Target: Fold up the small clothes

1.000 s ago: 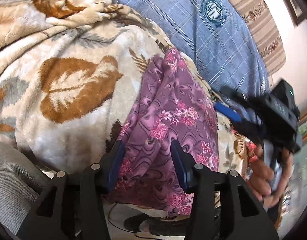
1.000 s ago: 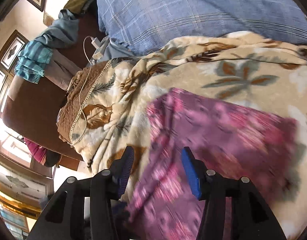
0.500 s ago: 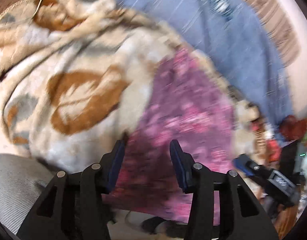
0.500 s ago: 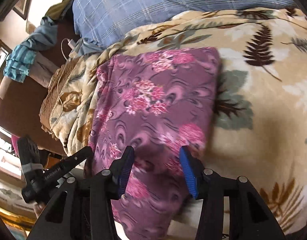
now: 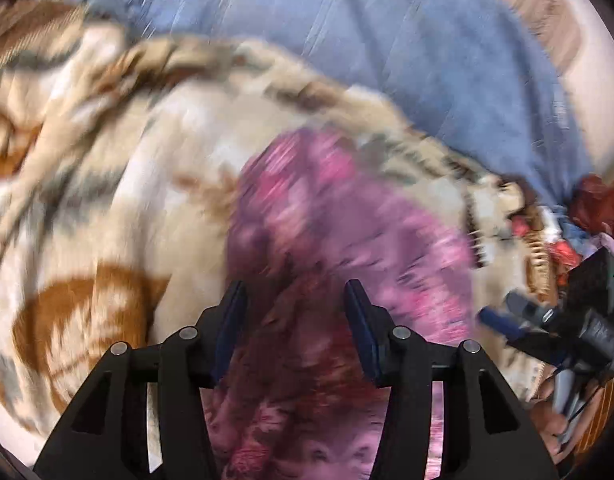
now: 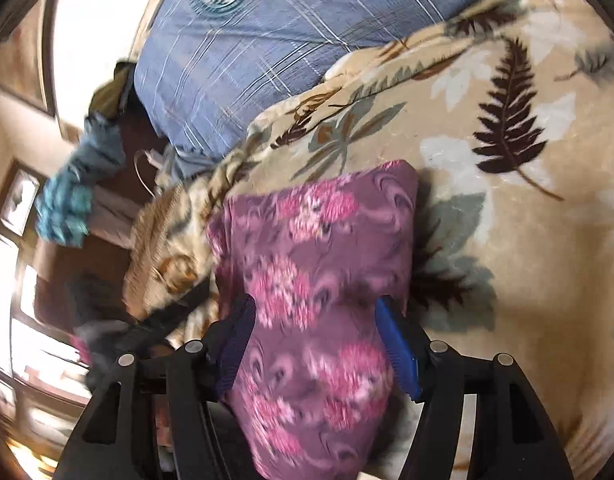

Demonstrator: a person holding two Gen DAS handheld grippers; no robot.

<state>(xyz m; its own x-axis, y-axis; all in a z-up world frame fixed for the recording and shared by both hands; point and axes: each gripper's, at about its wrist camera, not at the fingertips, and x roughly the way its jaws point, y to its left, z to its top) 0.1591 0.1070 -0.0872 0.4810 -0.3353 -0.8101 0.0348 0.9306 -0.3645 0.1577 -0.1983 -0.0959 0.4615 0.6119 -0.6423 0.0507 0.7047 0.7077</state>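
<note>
A purple cloth with pink flowers (image 5: 347, 232) lies folded on a beige leaf-print blanket (image 5: 127, 200), its near end hanging over the bed edge. My left gripper (image 5: 293, 312) is open, its blue-padded fingers straddling the cloth's near end; this view is blurred. In the right wrist view the same cloth (image 6: 319, 248) runs between the open fingers of my right gripper (image 6: 317, 332). The right gripper also shows at the right edge of the left wrist view (image 5: 503, 324). I cannot tell whether either gripper touches the cloth.
A blue plaid pillow (image 6: 243, 52) lies beyond the blanket (image 6: 507, 240). Clothes in teal and grey (image 6: 67, 208) hang over a brown chair at left. A wicker basket with coloured clothes (image 5: 547, 248) sits at the right.
Both grippers have swung over the cloth's near end, the left view sweeping right and blurring. The right gripper has moved closer, so the cloth fills the gap between its fingers.
</note>
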